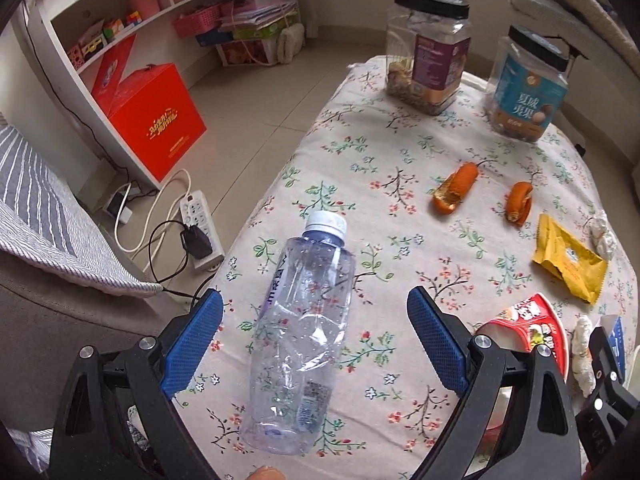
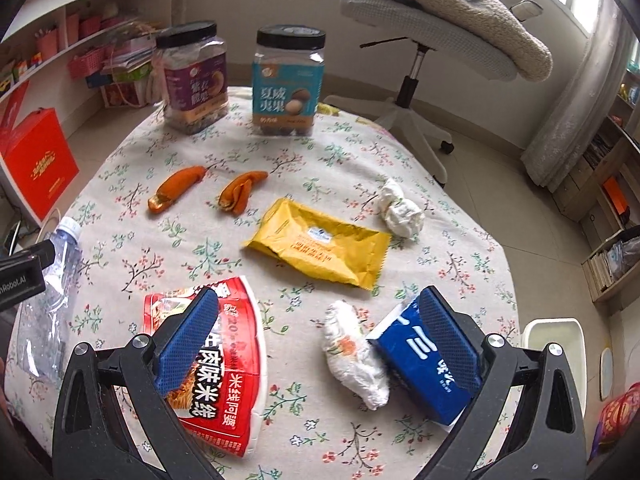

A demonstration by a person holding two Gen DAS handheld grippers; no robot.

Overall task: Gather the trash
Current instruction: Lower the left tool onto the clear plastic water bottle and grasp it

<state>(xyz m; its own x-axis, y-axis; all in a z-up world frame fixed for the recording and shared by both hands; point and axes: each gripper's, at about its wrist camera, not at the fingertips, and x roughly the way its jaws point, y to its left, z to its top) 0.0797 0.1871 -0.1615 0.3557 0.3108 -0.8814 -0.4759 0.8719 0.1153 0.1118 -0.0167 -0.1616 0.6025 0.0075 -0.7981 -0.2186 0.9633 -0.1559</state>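
Lying on its side on a floral-clothed worktop [image 1: 400, 152], an empty clear plastic bottle [image 1: 298, 344] sits between the spread fingers of the left claw [image 1: 316, 344], white cap pointing away. That claw is released, its blue pads on either side of the bottle's body and not touching it. The bottle looks very light, thin-walled and already dented, so it will likely crumple and may slip; the ribbed middle, just below the label, seems the best place to grip.

The right claw [image 2: 320, 344] is also released and holds nothing. It hangs over a red noodle wrapper [image 2: 218, 364], a crumpled tissue [image 2: 354, 356] and a blue carton [image 2: 420, 364], its pads above the wrapper and the carton.

Further back lie a yellow packet [image 2: 320, 248], another tissue wad [image 2: 402, 210] and 2 orange peels [image 2: 176, 192] [image 2: 242, 192], all soft, light scraps. Behind them stand 2 black-lidded snack jars [image 2: 192, 76] [image 2: 288, 84], probably not trash. Nothing blocks the bottle, though the red wrapper lies near the left claw's right finger. No bin is visible.
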